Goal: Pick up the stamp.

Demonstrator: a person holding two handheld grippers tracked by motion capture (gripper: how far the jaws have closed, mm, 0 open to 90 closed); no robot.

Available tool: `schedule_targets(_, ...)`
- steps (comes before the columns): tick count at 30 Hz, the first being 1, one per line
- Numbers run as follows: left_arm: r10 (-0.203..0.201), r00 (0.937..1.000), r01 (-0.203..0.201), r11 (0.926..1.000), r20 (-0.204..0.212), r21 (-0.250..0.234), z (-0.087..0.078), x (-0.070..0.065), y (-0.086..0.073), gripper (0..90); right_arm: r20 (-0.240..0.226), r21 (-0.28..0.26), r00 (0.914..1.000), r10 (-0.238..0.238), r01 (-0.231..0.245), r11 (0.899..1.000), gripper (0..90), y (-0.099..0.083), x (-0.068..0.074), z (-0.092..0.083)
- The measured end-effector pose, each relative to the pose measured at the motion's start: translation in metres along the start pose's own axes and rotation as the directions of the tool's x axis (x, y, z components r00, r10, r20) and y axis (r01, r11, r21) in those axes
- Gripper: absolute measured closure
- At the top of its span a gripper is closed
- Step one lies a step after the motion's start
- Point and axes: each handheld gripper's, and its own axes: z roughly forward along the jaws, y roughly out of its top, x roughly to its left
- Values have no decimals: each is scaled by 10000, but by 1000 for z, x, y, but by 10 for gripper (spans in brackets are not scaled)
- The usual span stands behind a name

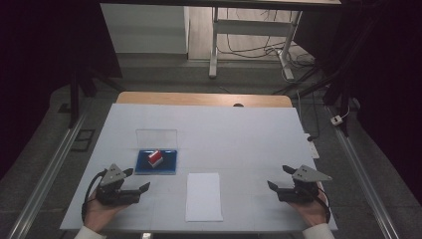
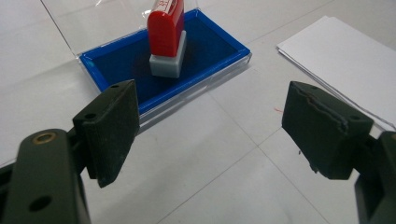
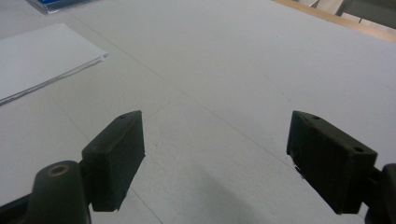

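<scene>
A red stamp (image 1: pixel 155 158) with a grey base stands upright on a blue ink pad (image 1: pixel 168 166) whose clear lid (image 1: pixel 156 138) is raised behind it. In the left gripper view the stamp (image 2: pixel 166 39) sits on the pad (image 2: pixel 210 51) ahead of the jaws. My left gripper (image 1: pixel 136 180) rests near the table's front left, just below the pad, open and holding nothing (image 2: pixel 212 128). My right gripper (image 1: pixel 280 177) lies at the front right, open over bare table (image 3: pixel 215 151). A small stack of white paper (image 1: pixel 203 196) lies between the two grippers.
The white table cover (image 1: pixel 239 134) ends in a wooden edge (image 1: pixel 199 98) at the back. Beyond it stand a desk frame (image 1: pixel 249 45) and cables on the floor. Metal rails (image 1: pixel 45 174) run along both sides of the table.
</scene>
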Motion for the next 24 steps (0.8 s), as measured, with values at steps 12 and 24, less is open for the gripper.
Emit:
schedule_targets(12,96,9999,-96,10000,-71,-17,0,0,-4,199,-224,210,9997,-18,23,9998,207,-2,0,5)
schedule_targets(24,186,9997,-187,9998,-142,-48,-2,0,-3,210,-235,115,9997,37,-34,9999,214,-3,1,6)
